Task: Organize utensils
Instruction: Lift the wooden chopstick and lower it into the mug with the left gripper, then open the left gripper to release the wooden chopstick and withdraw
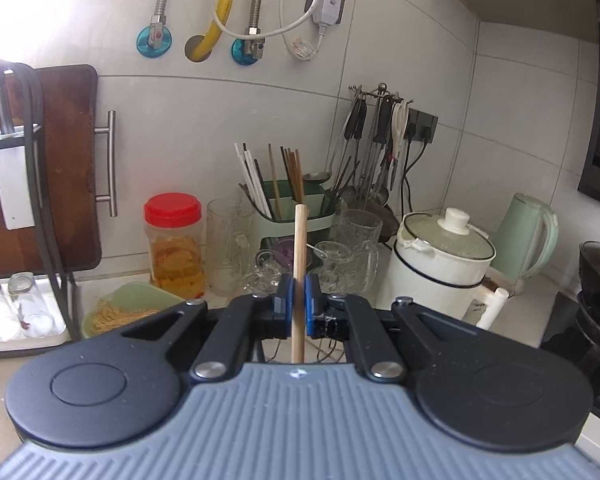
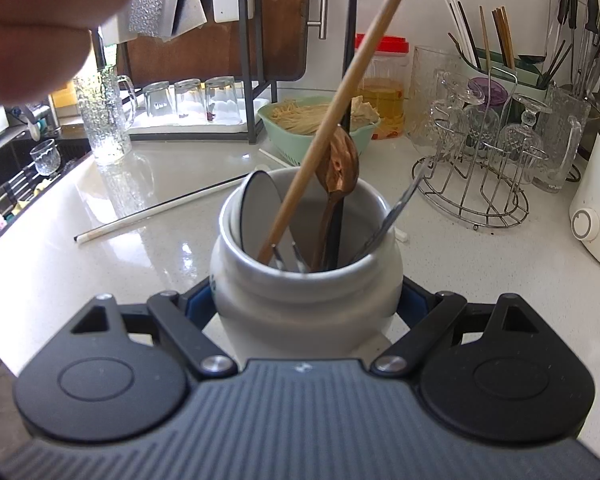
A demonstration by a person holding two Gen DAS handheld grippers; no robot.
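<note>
1. Left tongs (image 1: 298,304) clamped on wooden chopstick (image 2: 332,112); its lower end already inside white ceramic jar (image 2: 306,280) on desk (image 2: 100,272).
2. Right tongs (image 2: 306,308) grip jar's sides.
3. Chopstick's long axis slants up and away from jar mouth; left hand nearer it; probably lower, then release.

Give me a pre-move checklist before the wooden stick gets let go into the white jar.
1. Left gripper clamped on the wooden stick: ok.
2. Right gripper braced on both sides of the white jar: ok.
3. Jar upright on the counter: ok.
4. Stick's lower end inside the jar mouth: ok, it leans in at a slant.
5. Stick tip resting on the jar bottom: cannot tell, hidden by the rim.
6. Copper spoon and black chopstick not blocking the stick: ok, they stand beside it.
</note>
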